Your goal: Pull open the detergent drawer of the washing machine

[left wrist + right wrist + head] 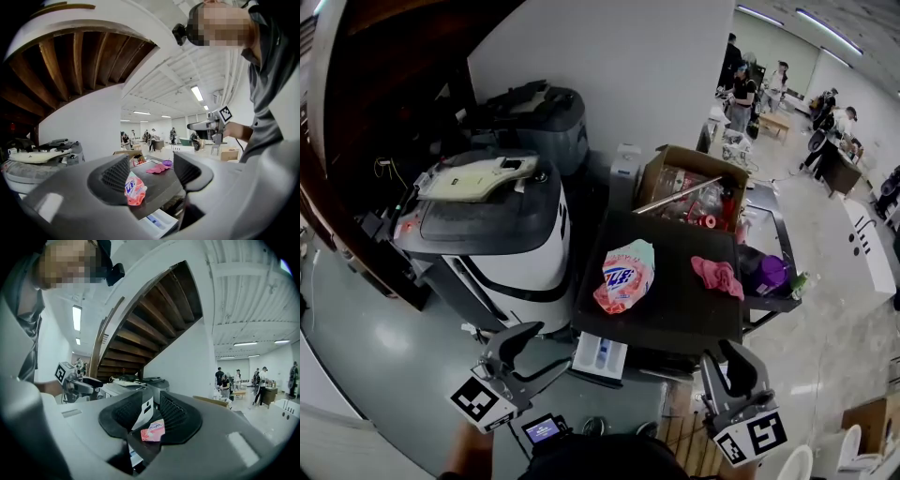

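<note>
The washing machine (675, 309) has a flat dark top. Its white detergent drawer (600, 353) sticks out of the front at the upper left corner, and it also shows low in the left gripper view (158, 223). A pink detergent bag (624, 276) lies on the top. My left gripper (523, 336) hovers in front of the drawer, a little to its left, open and empty. My right gripper (733, 354) hangs before the machine's right front corner, its jaws slightly apart with nothing between them. In the right gripper view the bag (152, 431) shows through that gap.
A pink cloth (717, 276) lies on the machine's top, with a purple item (766, 272) on the rack to its right. A cardboard box (694, 187) stands behind. A white and black machine (502, 239) stands close on the left. People work in the far room.
</note>
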The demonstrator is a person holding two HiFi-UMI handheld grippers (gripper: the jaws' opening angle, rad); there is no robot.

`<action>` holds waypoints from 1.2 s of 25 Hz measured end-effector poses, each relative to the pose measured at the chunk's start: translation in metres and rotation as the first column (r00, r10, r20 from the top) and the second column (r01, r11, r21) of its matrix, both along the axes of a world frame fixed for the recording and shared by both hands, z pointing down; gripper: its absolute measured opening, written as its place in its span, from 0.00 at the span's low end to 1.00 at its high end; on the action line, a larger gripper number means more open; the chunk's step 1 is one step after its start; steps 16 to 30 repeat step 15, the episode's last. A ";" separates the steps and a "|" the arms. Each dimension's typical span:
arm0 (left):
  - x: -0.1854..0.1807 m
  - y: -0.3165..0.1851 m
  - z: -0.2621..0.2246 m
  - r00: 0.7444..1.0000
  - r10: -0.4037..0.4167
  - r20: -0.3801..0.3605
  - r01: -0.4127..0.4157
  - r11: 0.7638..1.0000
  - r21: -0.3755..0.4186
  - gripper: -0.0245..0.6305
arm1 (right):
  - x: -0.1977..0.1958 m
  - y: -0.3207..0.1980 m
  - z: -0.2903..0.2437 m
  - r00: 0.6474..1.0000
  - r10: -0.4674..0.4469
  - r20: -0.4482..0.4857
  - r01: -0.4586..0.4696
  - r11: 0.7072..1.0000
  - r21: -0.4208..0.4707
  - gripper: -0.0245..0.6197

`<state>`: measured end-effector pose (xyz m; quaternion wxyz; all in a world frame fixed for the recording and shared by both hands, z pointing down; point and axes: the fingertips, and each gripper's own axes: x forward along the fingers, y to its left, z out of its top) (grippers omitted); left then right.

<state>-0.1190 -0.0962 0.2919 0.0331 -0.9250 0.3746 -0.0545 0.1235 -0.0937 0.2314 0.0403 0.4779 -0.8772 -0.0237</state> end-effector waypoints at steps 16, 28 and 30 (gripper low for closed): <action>0.006 -0.001 0.005 0.999 0.015 -0.033 -0.017 0.999 -0.047 0.54 | 0.004 0.002 0.000 0.997 0.030 -0.065 -0.030 1.000 -0.001 0.19; 0.006 -0.001 0.005 0.999 0.015 -0.033 -0.017 0.999 -0.047 0.54 | 0.004 0.002 0.000 0.997 0.030 -0.065 -0.030 1.000 -0.001 0.19; 0.006 -0.001 0.005 0.999 0.015 -0.033 -0.017 0.999 -0.047 0.54 | 0.004 0.002 0.000 0.997 0.030 -0.065 -0.030 1.000 -0.001 0.19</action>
